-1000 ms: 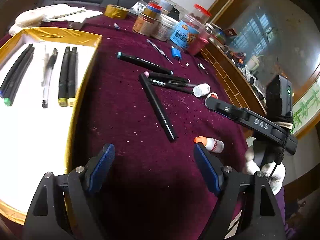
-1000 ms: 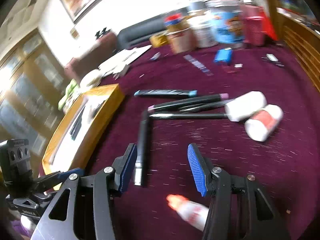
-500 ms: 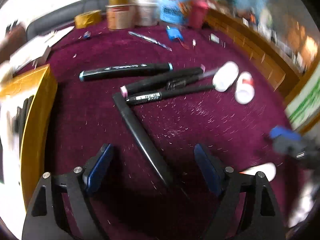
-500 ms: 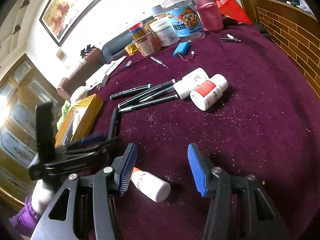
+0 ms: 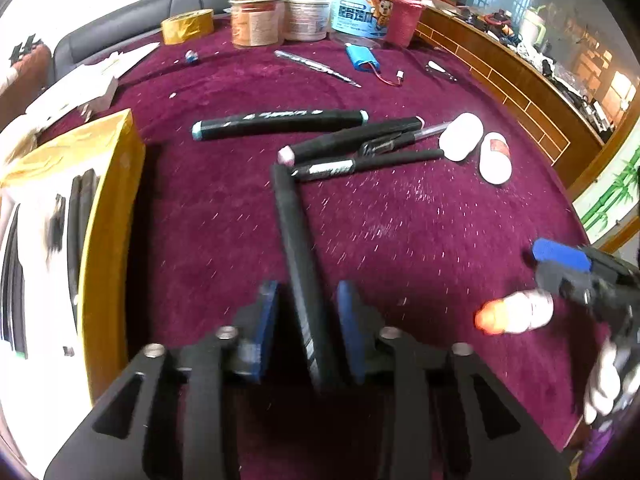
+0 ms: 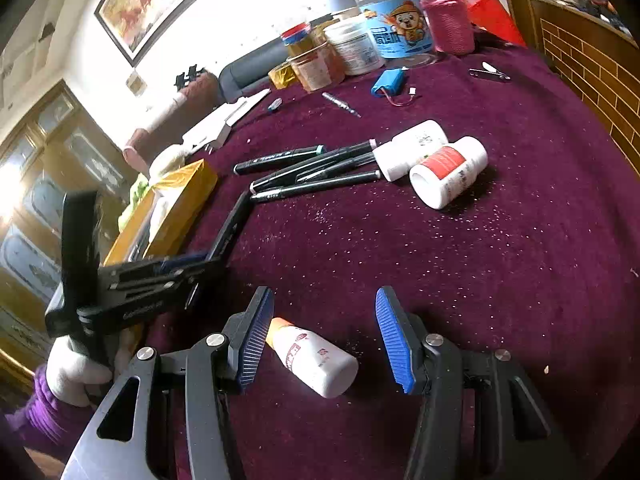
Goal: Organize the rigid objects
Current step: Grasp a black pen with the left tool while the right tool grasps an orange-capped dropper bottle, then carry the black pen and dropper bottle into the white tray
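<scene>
My left gripper (image 5: 307,328) has its blue pads close around a long black marker (image 5: 298,256) lying on the purple cloth; small gaps still show on both sides. It also shows in the right wrist view (image 6: 192,268) at the marker's (image 6: 232,224) near end. My right gripper (image 6: 320,340) is open around a small white bottle with an orange cap (image 6: 316,356), also seen in the left wrist view (image 5: 516,314). Three more black markers (image 5: 280,124) and two white pill bottles (image 5: 476,148) lie further back.
A gold-rimmed white tray (image 5: 108,216) holding pens sits at the left. Jars and tubs (image 5: 360,4), a tape roll (image 5: 186,26), a blue battery pack (image 5: 362,58) and a metal pen (image 5: 316,68) stand at the table's far side. The table's wooden edge (image 5: 520,92) runs along the right.
My left gripper moved forward over the long black marker and narrowed its jaws around it. My right gripper came down around the small orange-capped bottle and stays open.
</scene>
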A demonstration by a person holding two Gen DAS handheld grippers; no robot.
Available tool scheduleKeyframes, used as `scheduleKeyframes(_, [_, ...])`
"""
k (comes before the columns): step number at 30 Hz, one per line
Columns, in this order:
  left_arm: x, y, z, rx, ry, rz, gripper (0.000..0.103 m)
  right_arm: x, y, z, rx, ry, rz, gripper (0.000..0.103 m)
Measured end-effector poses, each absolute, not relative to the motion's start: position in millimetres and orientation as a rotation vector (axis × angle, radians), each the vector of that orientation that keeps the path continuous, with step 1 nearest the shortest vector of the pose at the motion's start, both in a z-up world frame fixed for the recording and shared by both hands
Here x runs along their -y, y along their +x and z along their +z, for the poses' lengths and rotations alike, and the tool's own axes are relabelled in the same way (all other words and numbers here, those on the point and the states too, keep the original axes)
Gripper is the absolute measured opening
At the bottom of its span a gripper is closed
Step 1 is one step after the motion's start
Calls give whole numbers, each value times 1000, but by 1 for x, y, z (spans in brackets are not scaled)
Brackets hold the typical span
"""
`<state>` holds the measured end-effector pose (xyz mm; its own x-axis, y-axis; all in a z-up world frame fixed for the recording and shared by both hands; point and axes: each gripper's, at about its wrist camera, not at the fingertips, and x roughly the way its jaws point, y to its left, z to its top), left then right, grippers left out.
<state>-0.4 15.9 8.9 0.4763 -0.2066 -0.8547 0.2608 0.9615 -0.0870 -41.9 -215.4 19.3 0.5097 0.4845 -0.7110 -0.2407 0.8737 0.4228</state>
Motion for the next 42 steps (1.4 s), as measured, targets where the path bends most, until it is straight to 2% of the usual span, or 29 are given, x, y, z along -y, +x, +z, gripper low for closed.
scheduleKeyframes(2, [-6, 6, 8, -1024, 85, -294, 48, 210, -43, 22, -944, 250, 444, 48])
scheduleKeyframes(4, [5, 5, 5, -993, 147, -298, 46, 205, -45, 23, -946, 219, 445, 48])
scheduleKeyframes(6, [3, 2, 5, -979, 141, -322, 22, 199, -47, 25, -951, 177, 446, 49])
scheduleKeyframes(9, [-17, -3, 8, -1002, 31, -379, 16, 190, -49, 24, -962, 113, 447, 51])
scheduleKeyframes(23, [-50, -32, 23, -962, -106, -408, 14, 139, -54, 9, -1023, -155, 437, 51])
scheduleKeyframes(25, [-49, -28, 20, -978, -107, -391, 17, 136, -55, 7, -1028, -182, 419, 49])
scheduleKeyframes(26, [-46, -24, 18, -990, -97, -374, 23, 134, -55, 6, -1028, -190, 409, 43])
scheduleKeyframes(27, [-42, -19, 15, -999, -83, -358, 35, 134, -55, 5, -1034, -197, 397, 39])
scheduleKeyframes(30, [-29, -3, 8, -1006, -50, -308, 58, 136, -54, 5, -1031, -178, 380, 33])
scheduleKeyframes(32, [-13, 2, 5, -978, 23, -295, 59, 139, -54, 6, -1026, -160, 359, 24])
scheduleKeyframes(34, [-4, 0, 4, -958, 88, -298, 42, 143, -54, 7, -1027, -117, 362, 24])
scheduleKeyframes(35, [-5, -3, 5, -949, 79, -328, 17, 144, -55, 7, -1027, -102, 365, 24])
scheduleKeyframes(36, [-11, -4, 7, -958, 46, -349, 12, 146, -56, 8, -1025, -85, 370, 24])
scheduleKeyframes(38, [-26, -5, 9, -987, -72, -414, 12, 147, -58, 10, -1018, -65, 379, 24])
scheduleKeyframes(42, [-45, -19, 20, -945, -133, -429, 13, 145, -62, 17, -1000, -26, 402, 24])
